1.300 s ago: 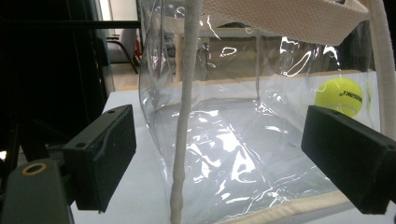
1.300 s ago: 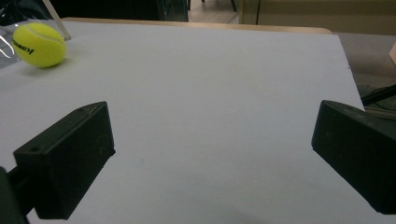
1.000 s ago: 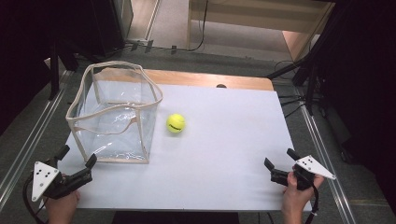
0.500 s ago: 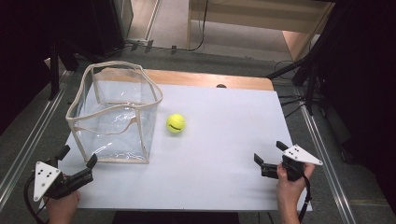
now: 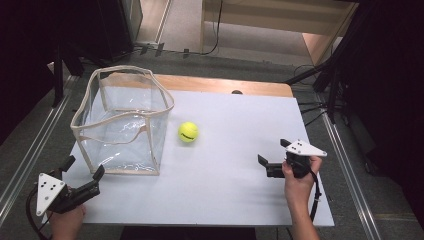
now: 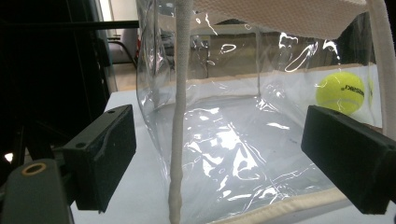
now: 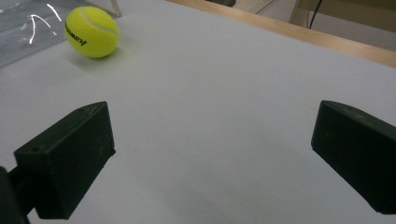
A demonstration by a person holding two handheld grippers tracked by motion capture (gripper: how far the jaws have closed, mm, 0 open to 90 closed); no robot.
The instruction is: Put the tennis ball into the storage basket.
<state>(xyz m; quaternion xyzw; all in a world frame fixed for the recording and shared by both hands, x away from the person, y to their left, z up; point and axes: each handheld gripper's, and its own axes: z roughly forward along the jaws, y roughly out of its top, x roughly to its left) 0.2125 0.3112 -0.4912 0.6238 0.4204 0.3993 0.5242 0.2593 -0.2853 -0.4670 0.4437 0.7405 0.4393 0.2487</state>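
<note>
Grippers wide, ball alone on the board

Left gripper (image 5: pixel 82 171) sits at the near left corner of the white table (image 5: pixel 235 200), held in the person's left hand (image 5: pixel 66 222); its jaws stand well apart with nothing between them, aimed at the near corner of the clear bag (image 5: pixel 122 122); in the left gripper view a white seam of that bag rises between the jaws, and neither jaw touches the plastic. Clear bag stands upright with its mouth open at the table's left side, edged in cream trim; its near bottom edge lies just beyond the left gripper. Tennis ball (image 5: pixel 188 132) rests on the table just to the right of the bag, apart from its wall; it shows through the plastic in the left gripper view (image 6: pixel 340 92). Right gripper (image 5: pixel 272 160) hovers at the right side of the table in the right hand (image 5: pixel 298 182), jaws spread wide and empty, pointing left toward the ball; the ball lies well apart from it, at the upper left of the right gripper view (image 7: pixel 91 31).
</note>
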